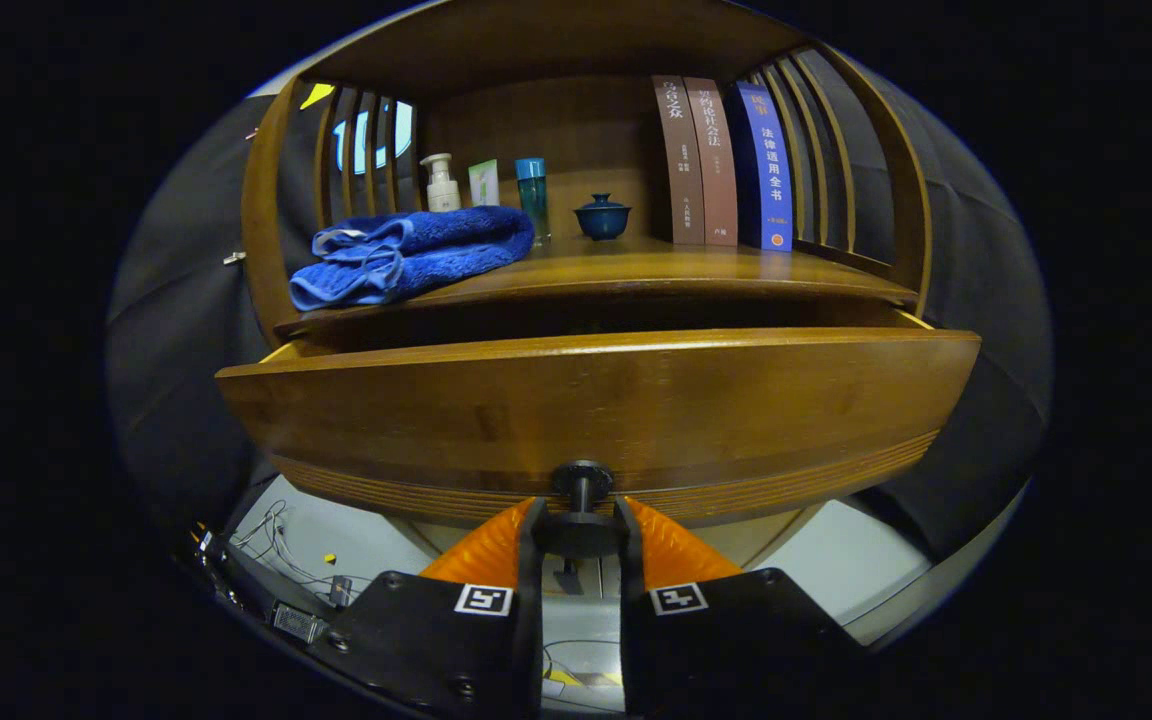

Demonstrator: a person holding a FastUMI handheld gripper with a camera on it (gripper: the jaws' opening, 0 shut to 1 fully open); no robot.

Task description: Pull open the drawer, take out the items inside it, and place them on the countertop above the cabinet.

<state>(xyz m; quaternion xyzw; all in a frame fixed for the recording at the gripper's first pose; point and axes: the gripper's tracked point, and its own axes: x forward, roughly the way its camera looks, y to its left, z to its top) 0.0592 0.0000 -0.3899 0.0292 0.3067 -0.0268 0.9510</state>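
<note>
The wooden drawer [596, 410] stands pulled out from the cabinet, its wide front panel just ahead of me. A dark round knob [581, 478] sticks out from the lower middle of that panel. My gripper [581, 530] is shut on the knob, one finger on each side of its stem and disc. The drawer's inside is hidden behind the front panel. On the countertop [656, 270] above, a folded blue towel [411, 255] lies at the left.
At the back of the countertop stand a white pump bottle [441, 183], a small card [483, 182], a teal bottle [532, 193], a blue lidded cup [602, 218] and three upright books [726, 165]. Slatted wooden sides close both ends. Cables [281, 560] lie on the floor below left.
</note>
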